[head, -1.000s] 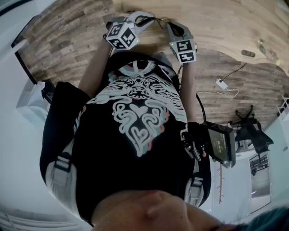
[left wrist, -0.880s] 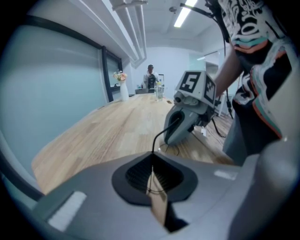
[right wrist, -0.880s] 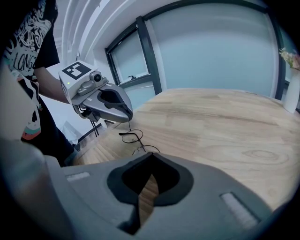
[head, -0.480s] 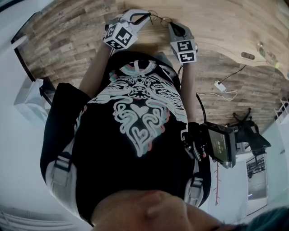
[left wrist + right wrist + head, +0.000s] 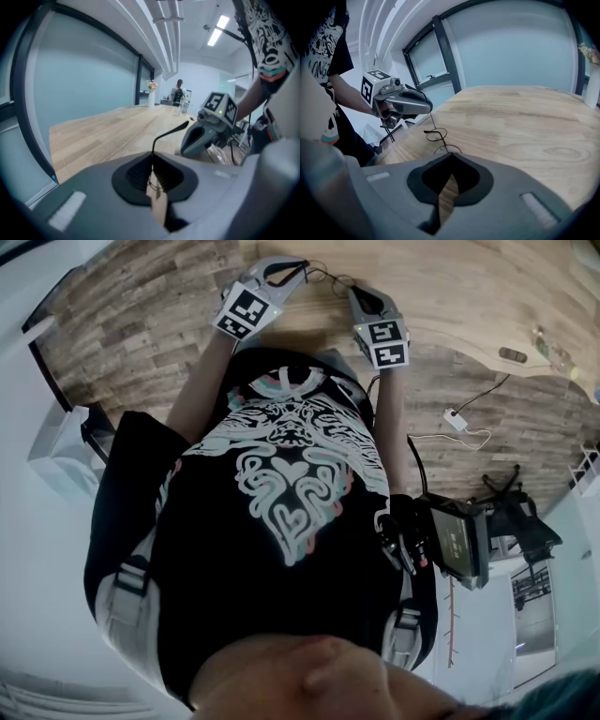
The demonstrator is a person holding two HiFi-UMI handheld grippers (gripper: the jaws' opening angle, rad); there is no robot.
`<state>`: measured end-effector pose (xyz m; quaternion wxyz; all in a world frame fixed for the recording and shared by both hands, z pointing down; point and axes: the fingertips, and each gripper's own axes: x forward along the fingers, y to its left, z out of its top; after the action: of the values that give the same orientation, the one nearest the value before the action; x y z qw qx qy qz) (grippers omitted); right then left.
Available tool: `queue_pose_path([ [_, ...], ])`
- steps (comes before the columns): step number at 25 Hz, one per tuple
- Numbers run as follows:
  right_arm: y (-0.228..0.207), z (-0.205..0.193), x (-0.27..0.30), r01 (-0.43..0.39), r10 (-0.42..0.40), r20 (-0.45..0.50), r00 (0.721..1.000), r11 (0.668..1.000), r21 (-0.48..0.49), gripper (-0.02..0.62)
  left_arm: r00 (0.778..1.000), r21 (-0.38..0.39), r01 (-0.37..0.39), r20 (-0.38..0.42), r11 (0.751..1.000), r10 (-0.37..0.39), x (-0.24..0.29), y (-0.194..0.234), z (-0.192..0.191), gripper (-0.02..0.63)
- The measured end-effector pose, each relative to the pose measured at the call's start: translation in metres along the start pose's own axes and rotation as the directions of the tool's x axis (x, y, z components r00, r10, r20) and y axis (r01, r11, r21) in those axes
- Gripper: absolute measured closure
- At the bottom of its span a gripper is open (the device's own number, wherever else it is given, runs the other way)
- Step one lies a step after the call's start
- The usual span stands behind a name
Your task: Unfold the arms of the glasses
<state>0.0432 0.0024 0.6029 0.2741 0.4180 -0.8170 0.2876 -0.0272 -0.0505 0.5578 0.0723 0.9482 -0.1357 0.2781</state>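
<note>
Left gripper (image 5: pixel 152 161): clamps shut on one arm (image 5: pixel 180 125) of the glasses (image 5: pixel 440 141); thin wire pinched between the ribbed pads (image 5: pixel 138 173), dark ear tip curving up and out beyond the jaws.
Right gripper (image 5: pixel 449 164): jaws drawn almost together, only a slit of wood visible between; near lens rim (image 5: pixel 446 145) right at the tips, so judged pinched on the frame rather than empty.
Glasses: held low over the table (image 5: pixel 525 122), just inside its near edge, between the two grippers; lenses at the right gripper's end, held arm slanting up to the left gripper.
Change: left gripper now farther in over the table than a second ago, swung away from the near edge and turned; right gripper almost unmoved; frame shifted only slightly over the table.
Meaning: hinge judged to be opening, held arm drawn away from the frame with the frame end anchored; first arm partly unfolded at least, full stop not confirmed.
Second arm: not made out in any view; folded or open unknown.
Next: probably carry the swing to the hinge stop, let go, regrip for the other side.
Risk: thin wire frame, easy to bend, or to slip from the pinch if pulled rather than rotated.
</note>
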Motion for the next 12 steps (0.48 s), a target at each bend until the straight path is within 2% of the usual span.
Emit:
queue_pose_path([
  [3,0.002,0.002,-0.001,-0.007,0.007,-0.027,1.0,1.0,-0.02,0.597,1.0,0.015,0.018,-0.001,1.0,-0.018,0.002,-0.001,0.001,0.612],
  [8,0.018,0.012,0.005,-0.081,0.073,-0.083,0.994,0.992,-0.094,0.595,0.999,0.059,0.032,0.003,0.998,-0.033,0.004,-0.002,0.004,0.613],
  [12,0.021,0.024,0.007,-0.066,0.043,-0.115,0.992,0.977,-0.201,0.595,0.998,0.101,0.054,-0.015,0.993,-0.053,0.007,-0.009,0.002,0.614],
])
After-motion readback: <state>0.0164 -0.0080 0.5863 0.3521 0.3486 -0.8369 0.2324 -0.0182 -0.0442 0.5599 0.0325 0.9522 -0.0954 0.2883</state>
